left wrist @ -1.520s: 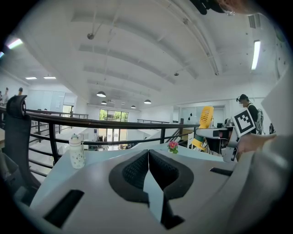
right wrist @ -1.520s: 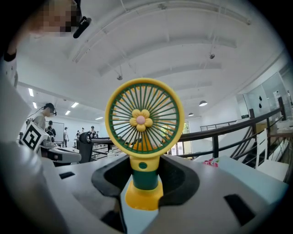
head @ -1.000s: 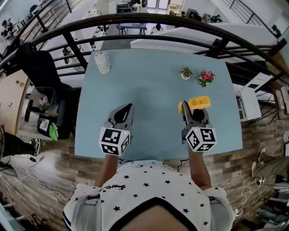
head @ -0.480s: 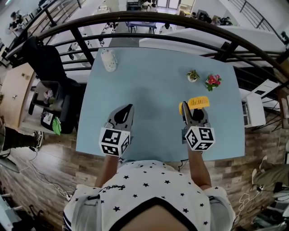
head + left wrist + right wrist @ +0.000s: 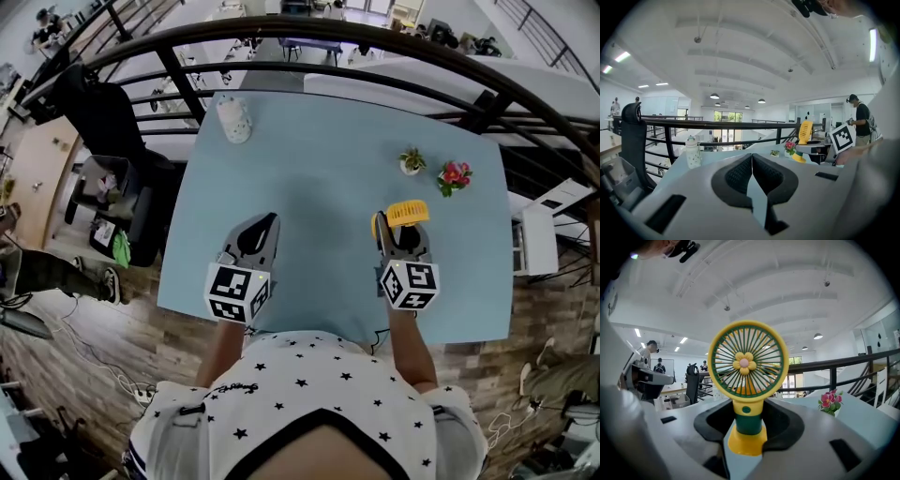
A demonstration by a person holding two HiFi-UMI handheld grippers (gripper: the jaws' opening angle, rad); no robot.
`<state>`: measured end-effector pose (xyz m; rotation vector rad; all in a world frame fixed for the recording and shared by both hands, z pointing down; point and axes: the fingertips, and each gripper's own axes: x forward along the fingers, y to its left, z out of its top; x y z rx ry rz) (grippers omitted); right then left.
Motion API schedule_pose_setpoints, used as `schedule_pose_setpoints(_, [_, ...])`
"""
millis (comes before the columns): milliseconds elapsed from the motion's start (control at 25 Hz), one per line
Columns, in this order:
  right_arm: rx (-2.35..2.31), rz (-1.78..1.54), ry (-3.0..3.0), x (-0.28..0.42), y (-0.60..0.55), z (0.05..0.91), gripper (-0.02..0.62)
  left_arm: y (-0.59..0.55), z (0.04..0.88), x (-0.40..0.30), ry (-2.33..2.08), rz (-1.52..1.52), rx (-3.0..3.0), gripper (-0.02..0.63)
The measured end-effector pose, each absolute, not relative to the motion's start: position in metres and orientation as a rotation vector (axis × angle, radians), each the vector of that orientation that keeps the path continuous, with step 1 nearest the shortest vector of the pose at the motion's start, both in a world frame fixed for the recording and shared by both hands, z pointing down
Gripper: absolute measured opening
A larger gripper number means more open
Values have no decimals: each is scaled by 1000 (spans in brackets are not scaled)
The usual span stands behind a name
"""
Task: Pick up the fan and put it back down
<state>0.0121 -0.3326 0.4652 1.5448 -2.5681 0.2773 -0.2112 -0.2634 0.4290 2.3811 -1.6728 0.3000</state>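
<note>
A small yellow and green fan (image 5: 748, 366) with a flower hub stands upright between the jaws of my right gripper (image 5: 748, 422), whose dark pads close on its green stem just above the yellow base. In the head view the fan (image 5: 406, 213) sits at the tip of the right gripper (image 5: 401, 232), over the right half of the light blue table (image 5: 319, 178). I cannot tell whether its base touches the table. My left gripper (image 5: 265, 225) hovers at the left with its pads pressed together and nothing in them (image 5: 752, 157). From there the fan (image 5: 805, 132) shows at the right.
A white bottle (image 5: 234, 120) stands at the table's far left corner. A small potted plant (image 5: 411, 161) and a pink flower pot (image 5: 456, 175) stand at the far right, just beyond the fan. A black railing (image 5: 375, 42) runs behind the table.
My right gripper has sunk a little towards the table with the fan still in it. The left gripper has stayed where it was. The head view has shifted slightly.
</note>
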Motion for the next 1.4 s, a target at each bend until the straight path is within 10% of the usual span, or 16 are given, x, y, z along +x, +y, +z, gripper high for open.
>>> schedule_pose_setpoints(1400, [1312,342,-2401,-6,-346,616,173,-273,446,-220,-1782,407,2249,29])
